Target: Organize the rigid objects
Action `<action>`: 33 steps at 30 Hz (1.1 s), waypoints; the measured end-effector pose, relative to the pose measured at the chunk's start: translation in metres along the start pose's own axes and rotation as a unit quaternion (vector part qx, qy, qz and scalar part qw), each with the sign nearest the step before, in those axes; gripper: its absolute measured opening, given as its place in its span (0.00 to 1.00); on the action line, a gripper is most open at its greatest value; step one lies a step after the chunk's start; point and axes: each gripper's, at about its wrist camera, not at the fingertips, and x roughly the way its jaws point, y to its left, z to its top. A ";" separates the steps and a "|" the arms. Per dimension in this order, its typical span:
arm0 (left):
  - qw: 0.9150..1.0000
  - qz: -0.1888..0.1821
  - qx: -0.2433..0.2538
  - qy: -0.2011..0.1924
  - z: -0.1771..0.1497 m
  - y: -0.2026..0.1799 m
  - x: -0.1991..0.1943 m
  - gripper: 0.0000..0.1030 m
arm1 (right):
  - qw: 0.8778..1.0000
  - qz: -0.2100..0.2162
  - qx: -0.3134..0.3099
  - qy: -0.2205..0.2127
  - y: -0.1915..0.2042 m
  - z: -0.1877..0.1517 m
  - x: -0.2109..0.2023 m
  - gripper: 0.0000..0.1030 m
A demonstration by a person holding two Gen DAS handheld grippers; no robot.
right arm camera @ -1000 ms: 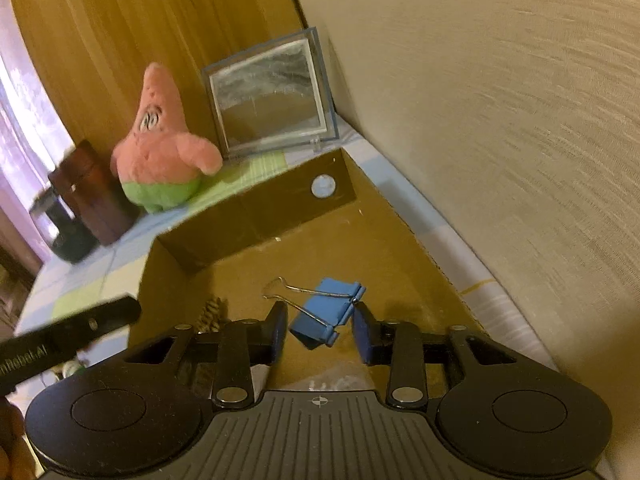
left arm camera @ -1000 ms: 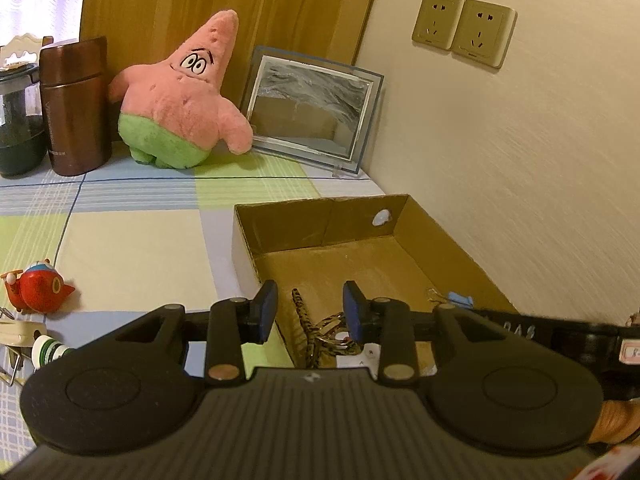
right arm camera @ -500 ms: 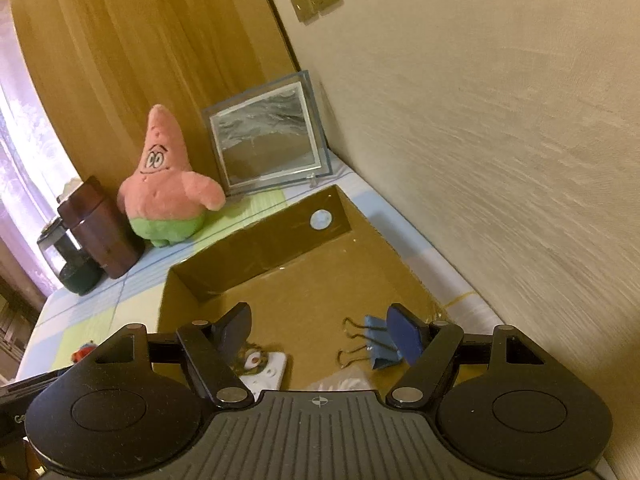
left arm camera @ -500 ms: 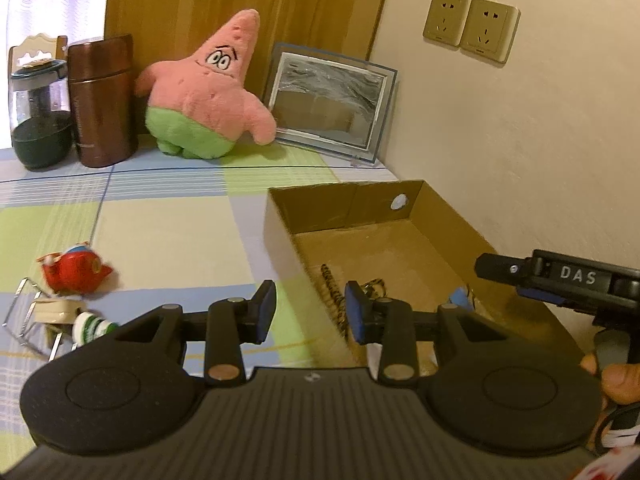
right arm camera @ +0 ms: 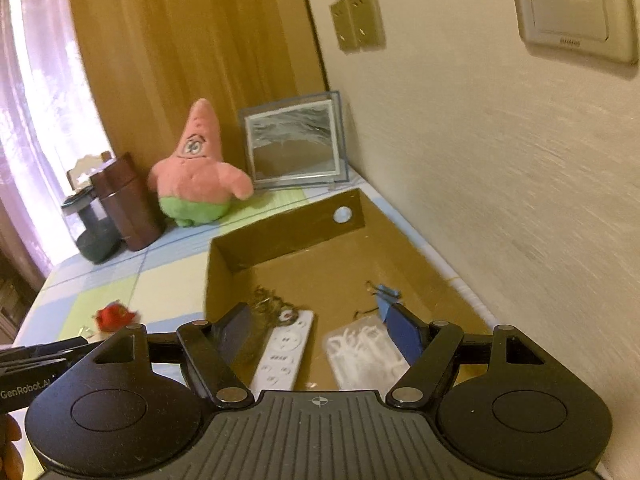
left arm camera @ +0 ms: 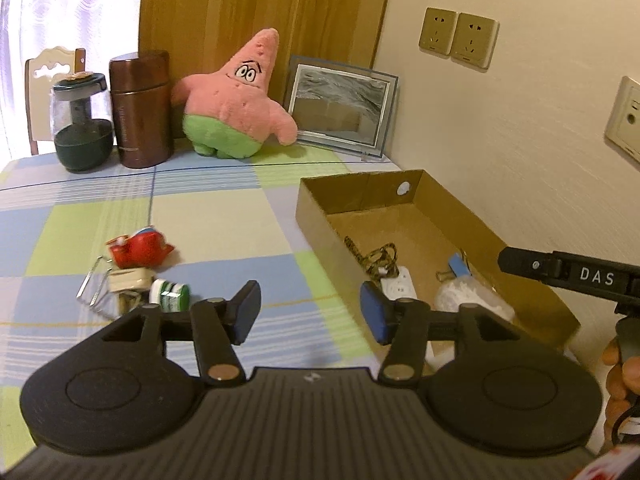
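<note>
The box (right arm camera: pixel 224 280) already holds a clip (right arm camera: pixel 386 294) and remote (right arm camera: pixel 284 350), the toy (left arm camera: pixel 138 249) and bottle (left arm camera: pixel 170 295) wait on the desk (left arm camera: pixel 216 216); the left gripper (left arm camera: pixel 310 314) is opening, the right gripper (right arm camera: pixel 320 330) is spread, both empty.

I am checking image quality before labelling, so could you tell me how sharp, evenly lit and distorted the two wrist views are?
Left wrist view: mostly sharp, warm indoor light, a bright curtained window at top left, fisheye bending at the edges. Right wrist view: softer, the wall streaked with motion blur and the red toy smeared; the window side is washed out pink; the cardboard box looks bowed.
</note>
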 end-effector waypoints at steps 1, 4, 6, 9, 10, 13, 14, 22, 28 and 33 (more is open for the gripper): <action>1.000 0.002 -0.001 0.001 -0.003 0.002 -0.006 0.56 | 1.000 0.003 -0.001 -0.001 0.004 -0.003 -0.004 0.70; 1.000 0.006 -0.004 0.001 -0.009 0.009 -0.021 0.60 | 1.000 0.013 -0.005 0.003 0.015 -0.012 -0.014 0.70; 1.000 0.011 -0.007 0.000 -0.014 0.015 -0.031 0.65 | 1.000 0.020 -0.009 0.005 0.024 -0.017 -0.019 0.70; 1.000 0.018 -0.009 -0.005 -0.020 0.026 -0.047 0.71 | 0.999 0.031 -0.020 0.002 0.040 -0.023 -0.025 0.73; 1.000 0.022 -0.009 -0.006 -0.022 0.030 -0.052 0.74 | 0.999 0.036 -0.023 0.002 0.044 -0.025 -0.026 0.75; 0.999 0.034 -0.012 -0.013 -0.027 0.042 -0.068 0.78 | 0.998 0.049 -0.039 0.003 0.061 -0.032 -0.028 0.78; 0.999 0.039 -0.013 -0.014 -0.030 0.046 -0.074 0.78 | 0.998 0.053 -0.044 0.006 0.066 -0.034 -0.027 0.79; 0.997 0.077 -0.016 -0.023 -0.044 0.082 -0.104 0.82 | 0.992 0.085 -0.090 0.015 0.104 -0.056 -0.023 0.82; 0.995 0.098 -0.007 -0.030 -0.054 0.102 -0.117 0.82 | 0.989 0.097 -0.105 0.024 0.120 -0.063 -0.013 0.83; 0.994 0.106 0.007 -0.035 -0.062 0.115 -0.119 0.82 | 0.987 0.105 -0.118 0.031 0.129 -0.067 -0.006 0.83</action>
